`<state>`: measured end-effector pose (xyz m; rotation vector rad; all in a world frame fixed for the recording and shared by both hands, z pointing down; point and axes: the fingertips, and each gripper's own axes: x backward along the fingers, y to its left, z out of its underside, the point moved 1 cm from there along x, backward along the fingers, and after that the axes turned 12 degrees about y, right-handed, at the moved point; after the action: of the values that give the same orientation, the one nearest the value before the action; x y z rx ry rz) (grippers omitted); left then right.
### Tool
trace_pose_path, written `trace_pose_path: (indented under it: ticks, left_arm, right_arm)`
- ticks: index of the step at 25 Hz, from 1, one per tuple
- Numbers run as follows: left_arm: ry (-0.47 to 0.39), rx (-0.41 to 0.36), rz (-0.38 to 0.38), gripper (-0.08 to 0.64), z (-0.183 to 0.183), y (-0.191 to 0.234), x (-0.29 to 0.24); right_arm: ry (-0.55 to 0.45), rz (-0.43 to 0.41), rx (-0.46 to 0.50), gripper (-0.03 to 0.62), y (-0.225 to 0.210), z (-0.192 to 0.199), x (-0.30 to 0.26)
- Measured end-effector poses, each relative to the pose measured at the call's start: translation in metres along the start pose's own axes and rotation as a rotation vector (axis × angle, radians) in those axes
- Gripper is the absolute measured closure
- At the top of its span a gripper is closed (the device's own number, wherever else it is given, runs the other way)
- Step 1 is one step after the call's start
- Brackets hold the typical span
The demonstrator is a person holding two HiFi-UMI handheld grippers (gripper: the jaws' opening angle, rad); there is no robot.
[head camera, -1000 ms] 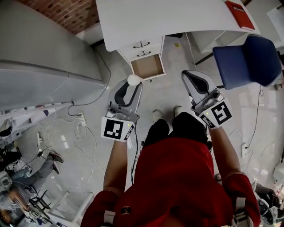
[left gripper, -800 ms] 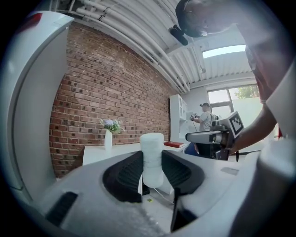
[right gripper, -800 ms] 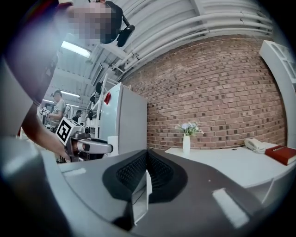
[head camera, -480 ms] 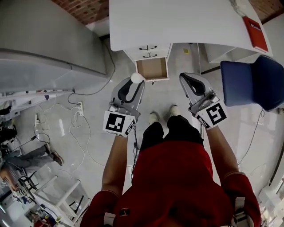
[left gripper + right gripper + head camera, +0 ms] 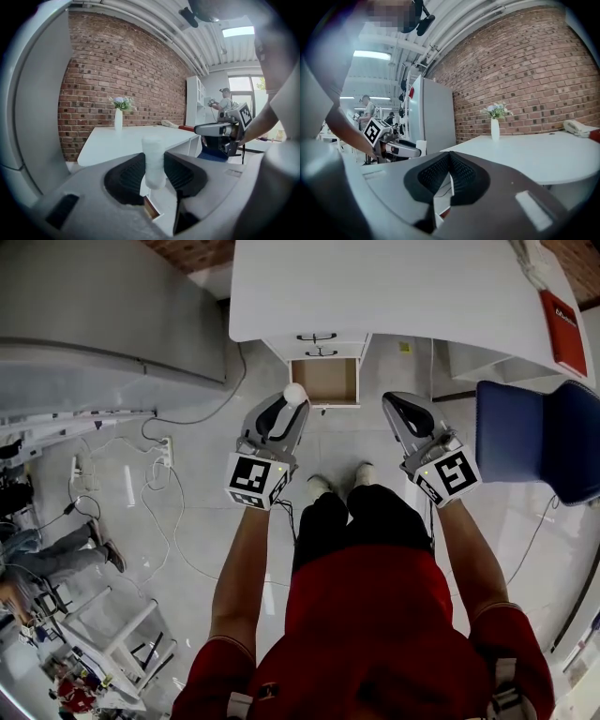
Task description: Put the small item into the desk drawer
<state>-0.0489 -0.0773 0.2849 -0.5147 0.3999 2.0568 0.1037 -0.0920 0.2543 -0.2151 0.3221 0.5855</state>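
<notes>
Small white cylinder (image 5: 153,152), matte, rounded lower end, upright, pinched between the fingers of the left gripper (image 5: 153,169), held above the floor just before the open desk drawer (image 5: 324,381), right gripper (image 5: 450,168) fingers pressed together, empty

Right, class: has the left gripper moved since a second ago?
Yes. The left gripper, shut on the white item, has edged up-picture, toward the open drawer and its front corner.

Nothing was really readable tbh. The red book (image 5: 563,319) on the desk (image 5: 394,287) had white lettering, but way too small to make out.
</notes>
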Motion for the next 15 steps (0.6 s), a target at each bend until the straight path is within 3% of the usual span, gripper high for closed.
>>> trace_pose_path:
  ticks: [15]
  left_arm:
    - [0.154,0.047,0.039,0.426,0.109,0.060,-0.096]
  right_arm:
    - [0.055,0.029,-0.021,0.581,-0.040,0.090,-0.070]
